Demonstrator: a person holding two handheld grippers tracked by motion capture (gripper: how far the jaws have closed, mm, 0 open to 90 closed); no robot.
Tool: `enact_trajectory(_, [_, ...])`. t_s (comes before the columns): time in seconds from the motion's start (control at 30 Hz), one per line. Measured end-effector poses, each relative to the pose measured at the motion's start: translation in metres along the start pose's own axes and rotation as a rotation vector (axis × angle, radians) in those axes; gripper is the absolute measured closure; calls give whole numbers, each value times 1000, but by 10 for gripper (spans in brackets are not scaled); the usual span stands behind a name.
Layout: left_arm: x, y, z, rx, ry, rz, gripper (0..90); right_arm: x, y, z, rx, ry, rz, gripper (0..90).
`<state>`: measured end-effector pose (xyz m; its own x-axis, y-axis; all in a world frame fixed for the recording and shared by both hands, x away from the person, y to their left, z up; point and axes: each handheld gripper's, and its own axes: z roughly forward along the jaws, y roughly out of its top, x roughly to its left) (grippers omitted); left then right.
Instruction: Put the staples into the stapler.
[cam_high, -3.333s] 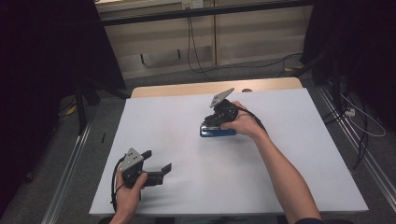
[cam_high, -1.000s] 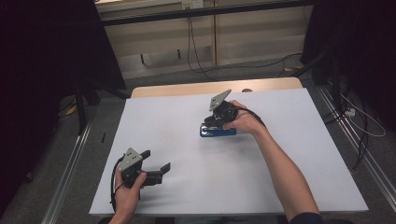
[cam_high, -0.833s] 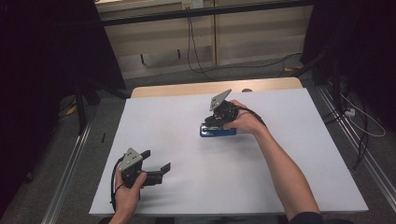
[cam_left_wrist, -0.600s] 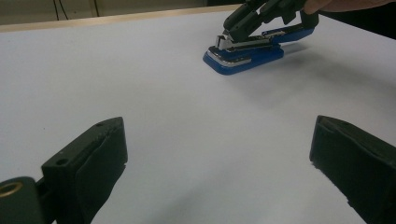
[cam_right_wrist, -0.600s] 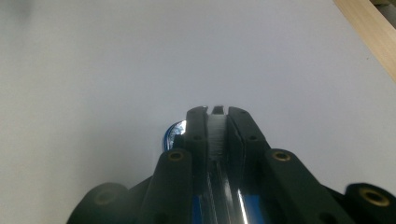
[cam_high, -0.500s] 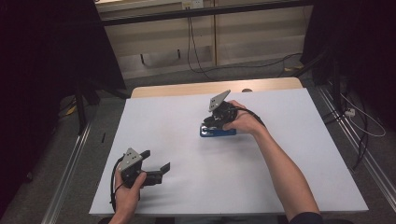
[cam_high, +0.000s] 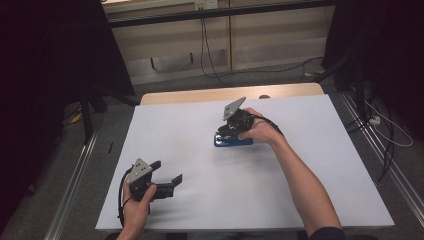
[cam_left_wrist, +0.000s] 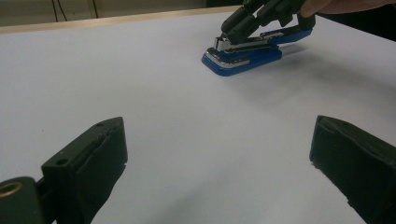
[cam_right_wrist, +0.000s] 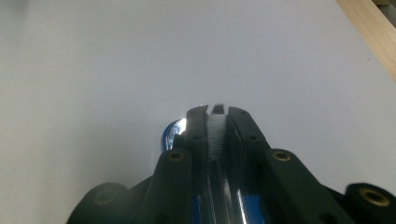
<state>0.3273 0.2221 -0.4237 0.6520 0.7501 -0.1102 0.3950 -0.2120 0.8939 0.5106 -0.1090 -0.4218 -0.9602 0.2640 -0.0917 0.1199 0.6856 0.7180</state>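
Note:
A blue stapler with a chrome magazine lies on the white table, a little past its middle. My right gripper comes down on it from above, shut on the stapler's upper arm, whose thin strip shows between the jaws. From the left gripper view, the stapler sits with its top tilted up off the base, the right gripper clamped on it. My left gripper hovers at the table's near left corner, open and holding nothing.
A bare wooden strip runs along the table's far edge. Cables and metal rails lie on the floor to the right, and dark curtains stand on both sides.

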Motion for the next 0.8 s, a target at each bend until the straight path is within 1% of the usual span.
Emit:
enact_trajectory(0.07, [0, 0, 0, 1, -1, -1, 43, 0, 0, 0, 2, 2, 12, 793])
enact_trajectory(0.13, [0, 0, 0, 1, -1, -1, 42, 0, 0, 1, 3, -1, 6, 791])
enact_trajectory(0.3, [0, 0, 0, 1, -1, 0, 43, 0, 0, 1, -2, -1, 17, 786])
enact_trajectory(0.4, [0, 0, 0, 2, -2, -2, 43, -1, 0, 1, -5, -9, 29, 749])
enact_trajectory(0.47, [0, 0, 0, 3, 3, -3, 43, -1, 0, 1, -7, -7, 36, 746])
enact_trajectory(0.6, [1, -1, -1, -1, -2, -7, 43, -2, -1, 1, -9, -12, 42, 720])
enact_trajectory(0.8, [1, -1, 0, 3, -2, -4, 43, -3, -2, 0, -7, -14, 49, 711])
